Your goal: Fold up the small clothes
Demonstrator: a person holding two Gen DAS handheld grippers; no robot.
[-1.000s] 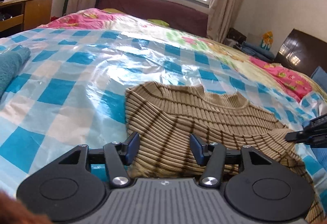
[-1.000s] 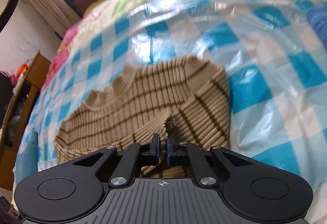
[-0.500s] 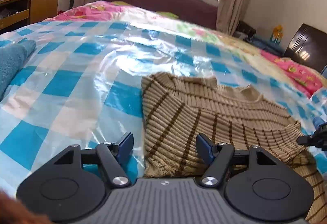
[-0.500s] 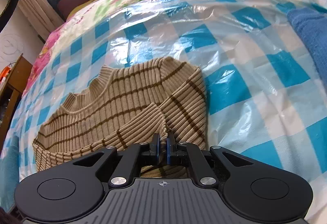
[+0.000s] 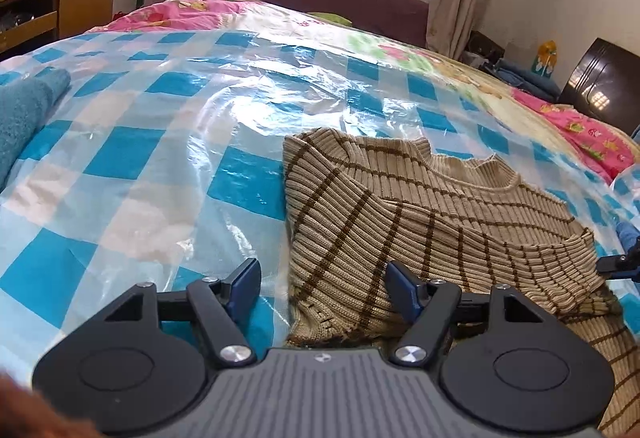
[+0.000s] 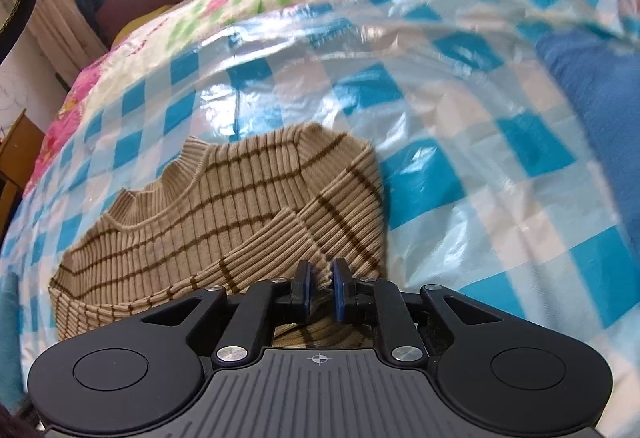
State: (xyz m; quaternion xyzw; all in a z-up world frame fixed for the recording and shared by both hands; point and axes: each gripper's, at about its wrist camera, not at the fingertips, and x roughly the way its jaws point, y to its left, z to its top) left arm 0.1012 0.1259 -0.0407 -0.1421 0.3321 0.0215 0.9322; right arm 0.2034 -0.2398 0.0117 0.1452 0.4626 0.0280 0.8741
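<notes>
A small tan ribbed sweater with brown stripes (image 5: 432, 222) lies on a blue-and-white checked plastic sheet (image 5: 160, 166) over the bed. Both sleeves are folded across its front. My left gripper (image 5: 322, 282) is open, its jaws spread around the sweater's near left edge. My right gripper (image 6: 320, 288) has its jaws slightly parted around the folded sleeve cuff (image 6: 296, 234) of the sweater (image 6: 200, 214); knit still sits between the pads. The right gripper's tip also shows at the right edge of the left wrist view (image 5: 624, 262).
A teal folded cloth (image 5: 24, 110) lies at the left of the sheet. A blue cloth (image 6: 596, 110) lies at the right. A floral quilt (image 5: 360, 38) covers the far bed. A wooden desk (image 5: 60, 6) stands at far left, a dark headboard (image 5: 600, 82) at right.
My left gripper has shifted left, so the sweater now sits further right in its view. My right gripper's jaws have parted slightly from fully shut on the sleeve cuff.
</notes>
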